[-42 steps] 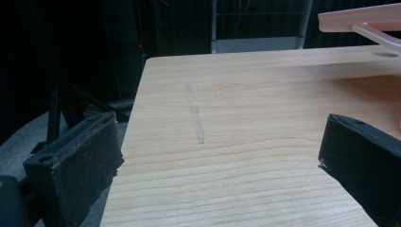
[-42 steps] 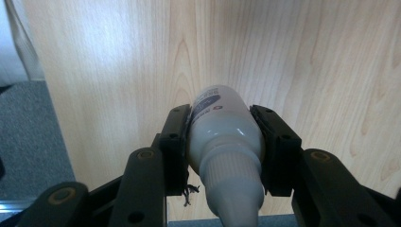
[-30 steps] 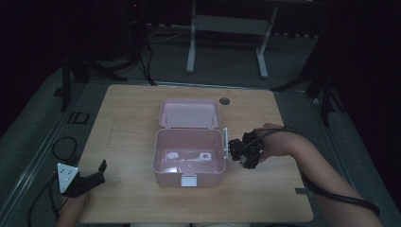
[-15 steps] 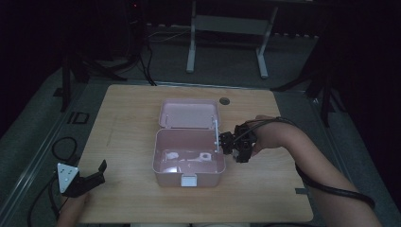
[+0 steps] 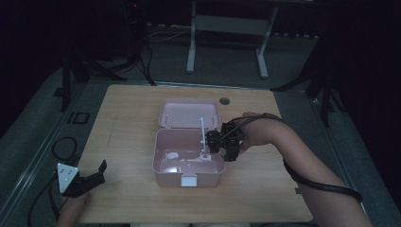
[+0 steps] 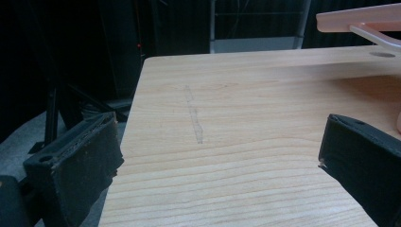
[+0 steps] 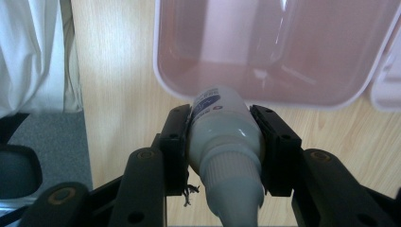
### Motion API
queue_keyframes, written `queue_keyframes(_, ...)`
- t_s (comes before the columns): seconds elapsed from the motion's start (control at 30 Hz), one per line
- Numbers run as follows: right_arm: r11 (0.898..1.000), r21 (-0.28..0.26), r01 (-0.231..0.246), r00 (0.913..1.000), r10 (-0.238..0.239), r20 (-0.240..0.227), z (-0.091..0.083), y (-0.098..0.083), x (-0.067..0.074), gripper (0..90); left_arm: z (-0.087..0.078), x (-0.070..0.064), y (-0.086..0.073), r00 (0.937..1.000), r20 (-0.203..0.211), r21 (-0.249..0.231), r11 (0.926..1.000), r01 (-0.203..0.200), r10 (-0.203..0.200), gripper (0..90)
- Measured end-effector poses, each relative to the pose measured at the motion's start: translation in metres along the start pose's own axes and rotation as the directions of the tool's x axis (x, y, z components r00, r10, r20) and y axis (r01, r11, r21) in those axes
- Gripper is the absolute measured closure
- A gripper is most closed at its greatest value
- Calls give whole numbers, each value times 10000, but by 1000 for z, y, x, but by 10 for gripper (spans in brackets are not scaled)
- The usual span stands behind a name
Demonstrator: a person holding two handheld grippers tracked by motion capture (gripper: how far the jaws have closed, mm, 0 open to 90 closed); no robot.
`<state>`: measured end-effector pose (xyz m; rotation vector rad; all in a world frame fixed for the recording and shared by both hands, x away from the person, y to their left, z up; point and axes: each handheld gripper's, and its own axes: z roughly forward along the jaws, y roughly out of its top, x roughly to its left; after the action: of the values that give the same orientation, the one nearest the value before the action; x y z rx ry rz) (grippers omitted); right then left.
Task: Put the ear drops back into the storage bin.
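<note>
An open pink box (image 5: 163,163) stands mid-table, its lid (image 5: 189,113) folded back behind it. My right gripper (image 5: 215,142) hovers at the box's right rim, shut on a white squeeze bottle (image 7: 222,142) with a ribbed neck. In the right gripper view, both pads (image 7: 176,137) press the bottle's sides, and its far end overlaps the rim of the pink box (image 7: 165,85) below. A thin white stick (image 5: 202,128) rises just left of that gripper. My left gripper (image 5: 97,172) rests at the table's front left corner, open (image 6: 217,156), nothing between its jaws.
Pale items (image 5: 171,156) lie in the box; I cannot tell what they are. The wooden table (image 5: 127,127) has a round hole (image 5: 224,101) at its back edge. A cable (image 5: 321,184) trails from the right forearm. White cloth (image 7: 28,52) shows past the table edge.
My right gripper has moved left and upward with the bottle, from beside the box's right wall to over its right rim. The left gripper has stayed put.
</note>
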<state>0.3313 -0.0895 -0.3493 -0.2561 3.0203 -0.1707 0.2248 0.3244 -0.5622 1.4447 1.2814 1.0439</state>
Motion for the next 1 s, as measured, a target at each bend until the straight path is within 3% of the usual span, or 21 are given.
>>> queue_keyframes(0.33,9998,-179,33,10000,-35,-79,9,16,-7,597,0,0,0,10000,29,13,10000,6,-6,4)
queue_keyframes(0.73,9988,-215,-438,9984,430,-356,56,27,-22,597,0,0,0,10000,42,17,10000,27,-27,4)
queue_keyframes(0.93,9961,-343,-807,9961,794,-384,73,32,-26,597,0,0,0,10000,42,25,10000,15,-15,4)
queue_keyframes(1.0,9966,-396,-726,9967,710,-405,78,34,-25,597,0,0,0,10000,42,28,10000,5,-5,4)
